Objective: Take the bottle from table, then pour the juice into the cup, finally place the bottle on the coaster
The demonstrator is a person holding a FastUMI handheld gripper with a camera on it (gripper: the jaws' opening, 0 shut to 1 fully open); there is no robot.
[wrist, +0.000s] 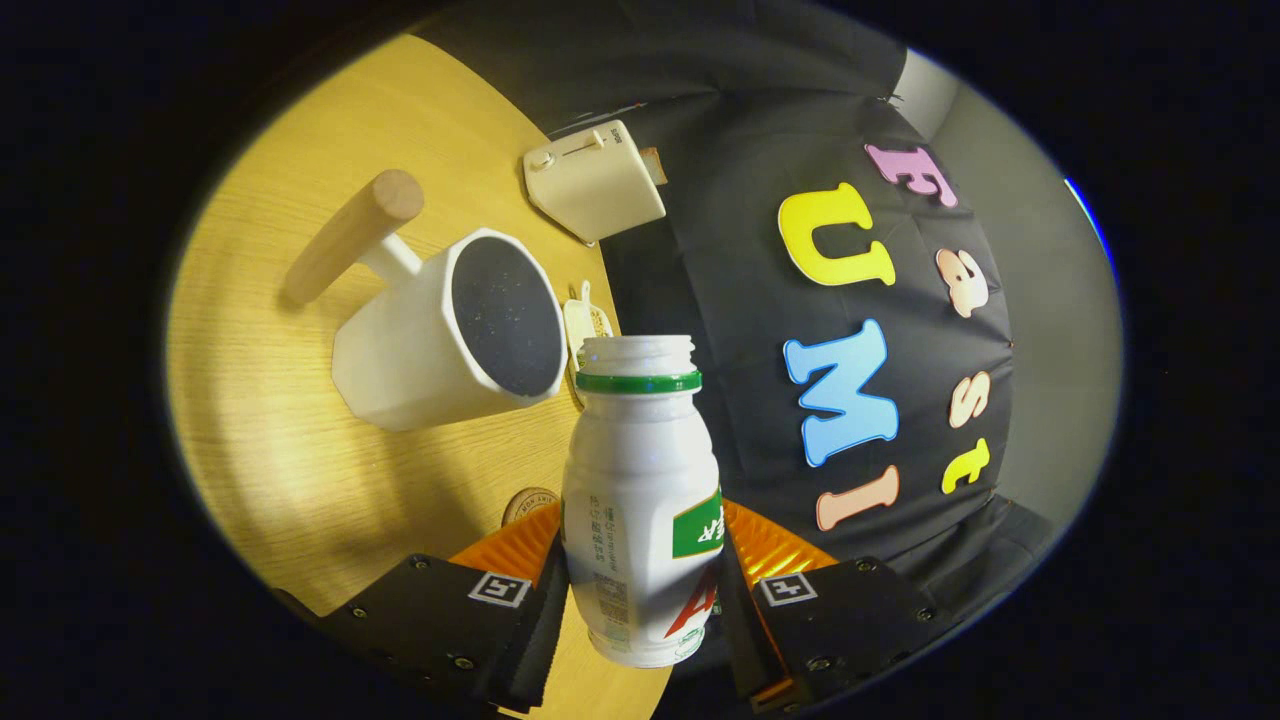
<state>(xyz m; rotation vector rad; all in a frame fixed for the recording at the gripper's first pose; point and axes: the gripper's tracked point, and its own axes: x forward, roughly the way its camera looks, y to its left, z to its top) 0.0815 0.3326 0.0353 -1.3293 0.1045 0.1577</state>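
Hand-held gripper clamps the white plastic bottle with green neck ring at its waist, both fingers pressing, cap off. View tipped: bottle mouth sits beside the white faceted cup with wooden handle on the pale wooden counter, likely lining up the pour. Round brown coaster lies just ahead of the fingers.
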